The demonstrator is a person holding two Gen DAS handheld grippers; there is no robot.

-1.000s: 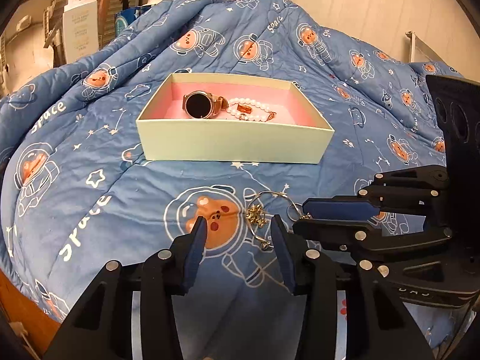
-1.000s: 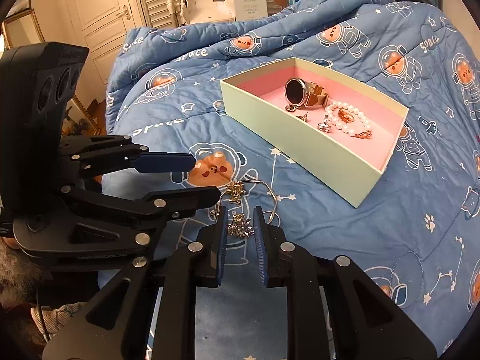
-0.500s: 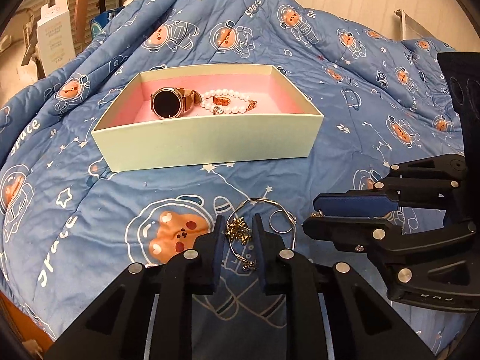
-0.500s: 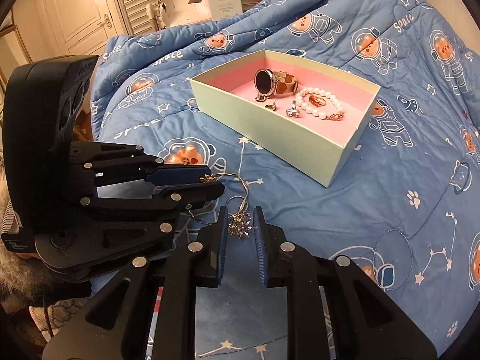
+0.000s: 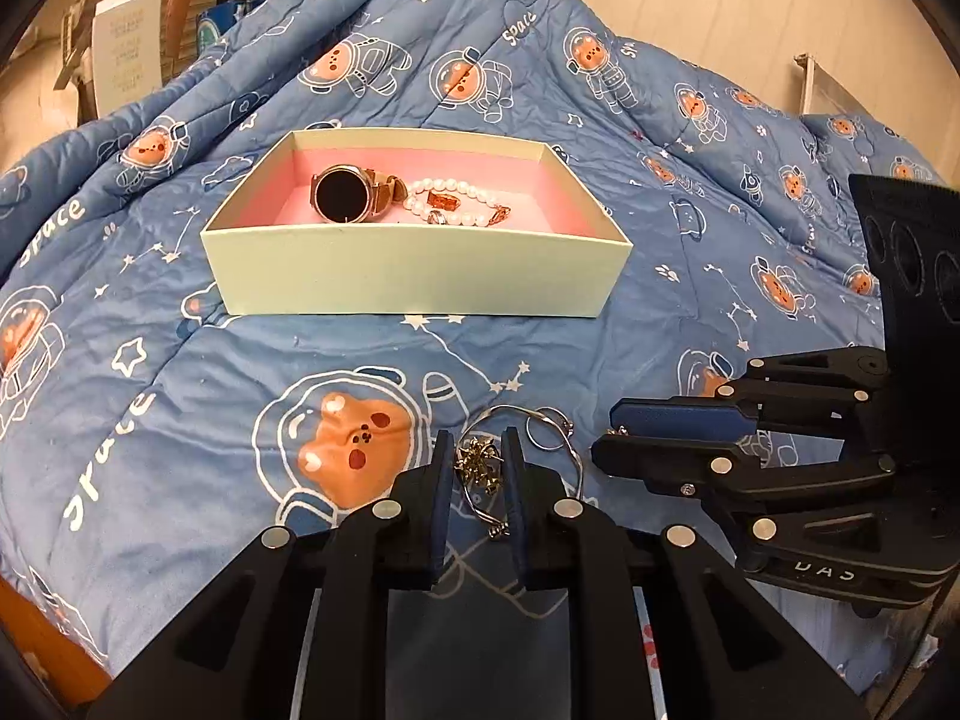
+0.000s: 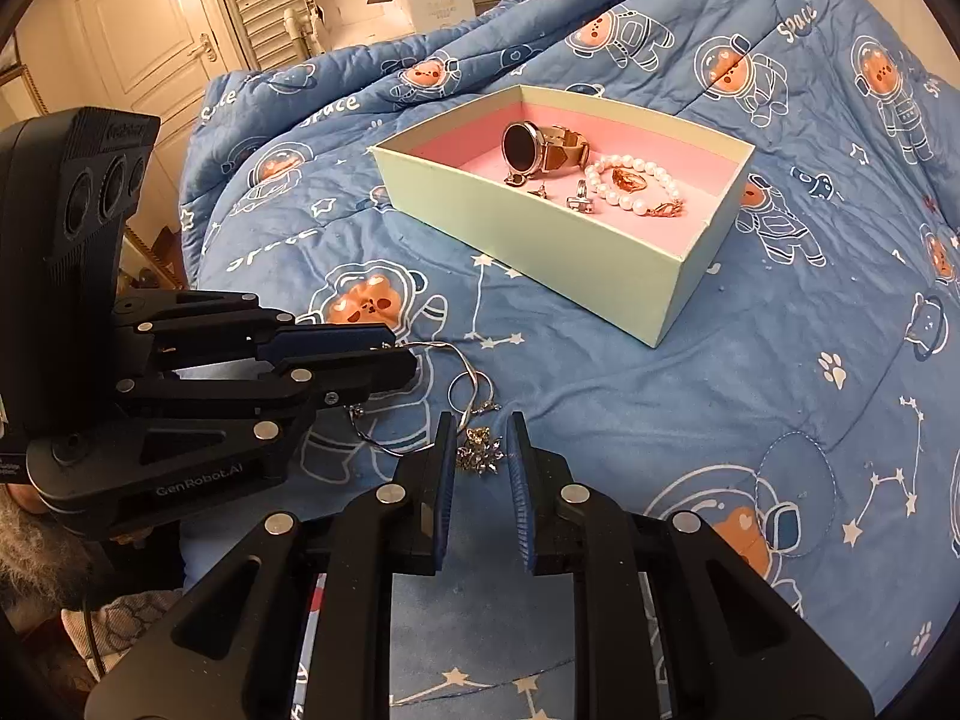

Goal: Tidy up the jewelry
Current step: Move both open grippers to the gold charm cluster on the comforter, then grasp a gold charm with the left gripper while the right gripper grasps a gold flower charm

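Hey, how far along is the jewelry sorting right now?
Done: the watch, pearl bracelet and a few small pieces lie in the box. In hand: the left tongs have just closed on the gold charm of the tangled chain on the blanket; the right tongs pinch its silver charm. Left: getting that chain into the box.

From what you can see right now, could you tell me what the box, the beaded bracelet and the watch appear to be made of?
The box looks like matte cardboard: thin straight walls, pale green outside, pink inside. The beaded bracelet seems pearl or imitation pearl: glossy white round beads with a gold-toned clasp. The watch has a shiny rose-gold metal case and a dark glassy face; its tan strap could be leather, though that is uncertain.
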